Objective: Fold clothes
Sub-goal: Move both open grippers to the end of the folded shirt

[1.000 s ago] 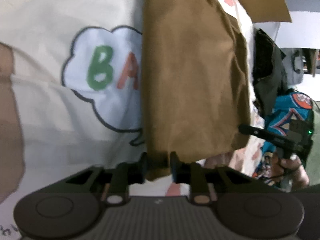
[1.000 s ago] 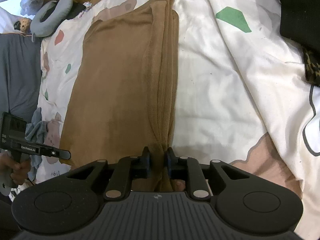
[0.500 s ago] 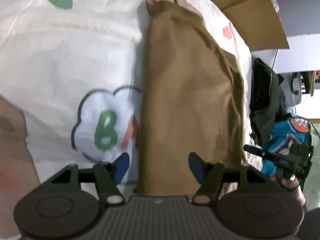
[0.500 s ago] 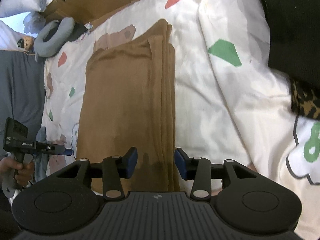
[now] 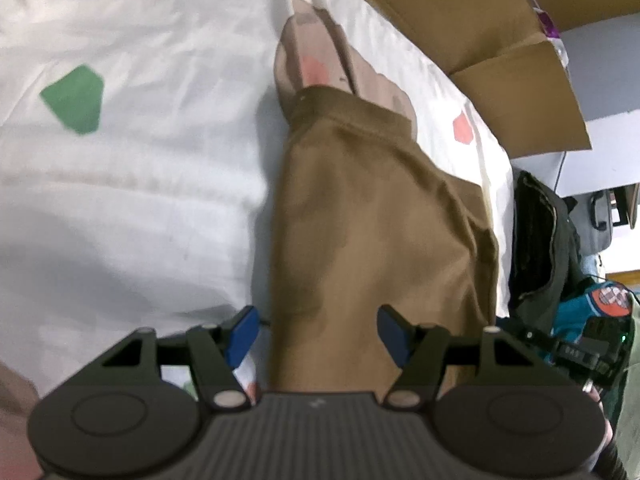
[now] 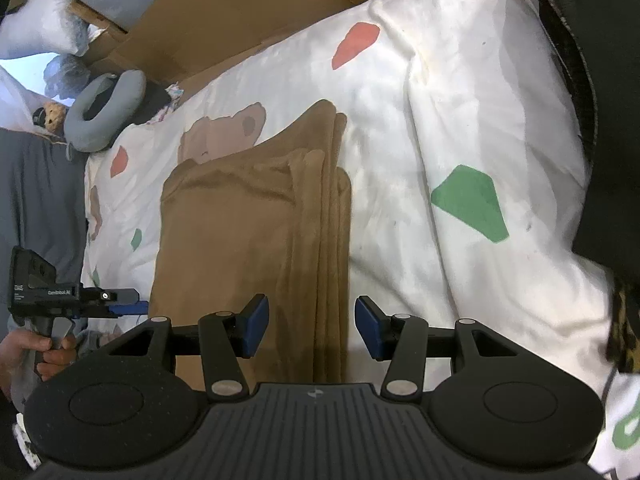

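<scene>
Between open tongs (image 6: pixel 308 326), apparently untouched: folded brown garment (image 6: pixel 240 248)

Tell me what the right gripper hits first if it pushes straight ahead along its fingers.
Most likely the folded brown garment: the right gripper, jaws opening and pinching nothing, aims down along its stacked right edge, with the printed white bedding beneath. Depth is hard to judge.

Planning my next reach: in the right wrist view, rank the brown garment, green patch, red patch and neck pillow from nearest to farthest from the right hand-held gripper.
1. Brown garment, directly under the right hand-held gripper, jaws opening.
2. Green patch, ahead right.
3. Neck pillow, far left.
4. Red patch, far ahead; too close to call with the pillow.
</scene>
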The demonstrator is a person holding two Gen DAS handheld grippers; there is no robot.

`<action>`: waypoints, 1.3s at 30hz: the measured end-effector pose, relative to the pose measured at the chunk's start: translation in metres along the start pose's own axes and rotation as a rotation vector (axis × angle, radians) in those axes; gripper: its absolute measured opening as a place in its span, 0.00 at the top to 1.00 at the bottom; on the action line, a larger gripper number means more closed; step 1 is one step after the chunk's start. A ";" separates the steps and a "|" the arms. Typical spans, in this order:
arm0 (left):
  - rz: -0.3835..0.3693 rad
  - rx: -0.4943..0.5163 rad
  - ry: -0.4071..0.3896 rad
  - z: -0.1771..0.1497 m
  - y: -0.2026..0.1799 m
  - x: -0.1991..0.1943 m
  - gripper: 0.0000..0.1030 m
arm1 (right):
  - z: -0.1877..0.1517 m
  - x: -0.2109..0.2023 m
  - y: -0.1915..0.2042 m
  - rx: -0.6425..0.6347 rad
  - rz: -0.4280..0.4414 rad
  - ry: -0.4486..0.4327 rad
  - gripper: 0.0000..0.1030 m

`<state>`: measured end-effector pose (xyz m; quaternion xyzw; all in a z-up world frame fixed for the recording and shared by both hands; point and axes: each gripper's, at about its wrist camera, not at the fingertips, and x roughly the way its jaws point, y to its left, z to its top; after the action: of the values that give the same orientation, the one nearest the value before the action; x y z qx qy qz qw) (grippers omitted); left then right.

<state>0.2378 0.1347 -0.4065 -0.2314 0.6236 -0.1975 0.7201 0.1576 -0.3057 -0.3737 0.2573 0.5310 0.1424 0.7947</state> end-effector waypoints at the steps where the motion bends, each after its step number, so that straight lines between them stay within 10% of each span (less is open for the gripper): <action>1: 0.002 0.005 -0.003 0.002 0.000 0.000 0.34 | 0.002 0.003 -0.001 0.002 0.001 -0.002 0.46; 24: -0.078 0.022 -0.102 0.040 0.009 0.024 0.39 | 0.048 0.059 -0.009 -0.001 0.063 -0.029 0.45; 31: -0.116 0.007 -0.125 0.041 0.013 0.022 0.84 | 0.054 0.066 -0.016 0.032 0.084 -0.049 0.48; 39: -0.133 0.016 -0.120 0.044 0.014 0.020 0.69 | 0.058 0.061 -0.018 0.035 0.080 -0.067 0.56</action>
<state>0.2841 0.1383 -0.4254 -0.2782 0.5609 -0.2356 0.7433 0.2342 -0.3051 -0.4125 0.2968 0.4960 0.1559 0.8010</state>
